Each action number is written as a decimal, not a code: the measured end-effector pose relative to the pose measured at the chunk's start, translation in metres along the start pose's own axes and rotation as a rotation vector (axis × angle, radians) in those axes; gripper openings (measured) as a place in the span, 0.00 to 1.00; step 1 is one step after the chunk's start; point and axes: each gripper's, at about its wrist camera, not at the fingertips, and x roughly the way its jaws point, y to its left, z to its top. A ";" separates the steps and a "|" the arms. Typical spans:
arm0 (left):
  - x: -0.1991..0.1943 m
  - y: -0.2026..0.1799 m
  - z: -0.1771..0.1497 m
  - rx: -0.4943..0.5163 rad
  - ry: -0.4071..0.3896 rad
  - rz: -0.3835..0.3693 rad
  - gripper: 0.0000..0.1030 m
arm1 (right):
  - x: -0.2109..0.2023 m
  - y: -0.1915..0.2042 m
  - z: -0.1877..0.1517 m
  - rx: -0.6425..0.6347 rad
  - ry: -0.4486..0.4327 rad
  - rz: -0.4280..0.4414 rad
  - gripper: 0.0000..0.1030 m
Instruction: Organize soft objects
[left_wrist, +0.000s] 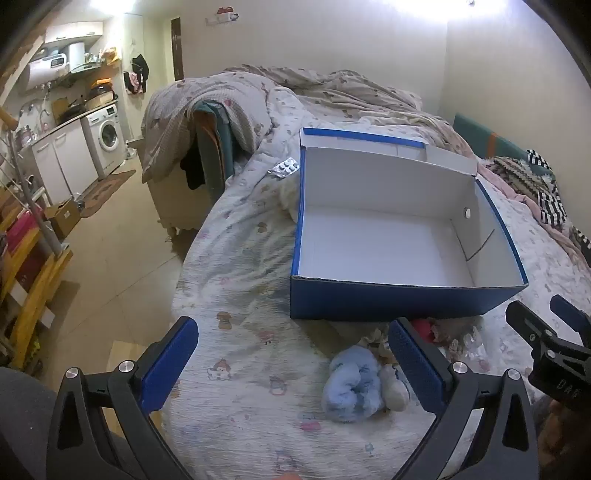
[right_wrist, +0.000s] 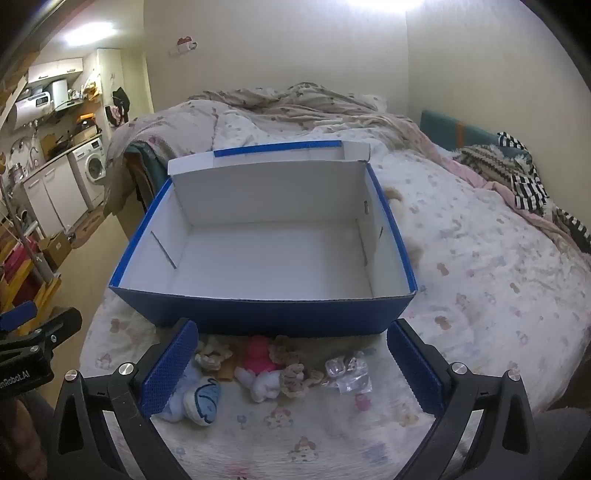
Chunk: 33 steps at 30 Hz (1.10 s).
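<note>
On the bed (right_wrist: 480, 258) sits a big blue box (right_wrist: 258, 317) with white insides, its lid folded back. Nothing lies inside it. Just in front of the box, a small heap of soft toys waits on the flowery sheet. A fluffy light-blue toy (left_wrist: 351, 384) lies at the left end of the heap. A pink and white plush (right_wrist: 260, 363) sits in the middle, with little tan crochet pieces (right_wrist: 295, 376) around it. A crinkly clear wrapper (right_wrist: 347, 373) lies at the right end.

Both grippers hang above the sheet near the toys. The left gripper (left_wrist: 291, 365) is spread wide and holds nothing. The right gripper (right_wrist: 291, 365) is spread wide too, and it is empty. A pack of pills (left_wrist: 283, 167) rests left of the box.
</note>
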 end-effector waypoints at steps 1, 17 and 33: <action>0.000 0.000 0.000 0.001 0.000 0.000 1.00 | 0.000 0.000 0.000 -0.002 -0.002 -0.001 1.00; -0.002 -0.003 -0.001 0.001 -0.008 0.001 1.00 | 0.002 -0.001 0.001 -0.004 -0.002 -0.004 1.00; -0.002 -0.002 -0.001 -0.002 -0.008 -0.001 1.00 | 0.002 0.000 0.001 -0.005 -0.006 -0.004 1.00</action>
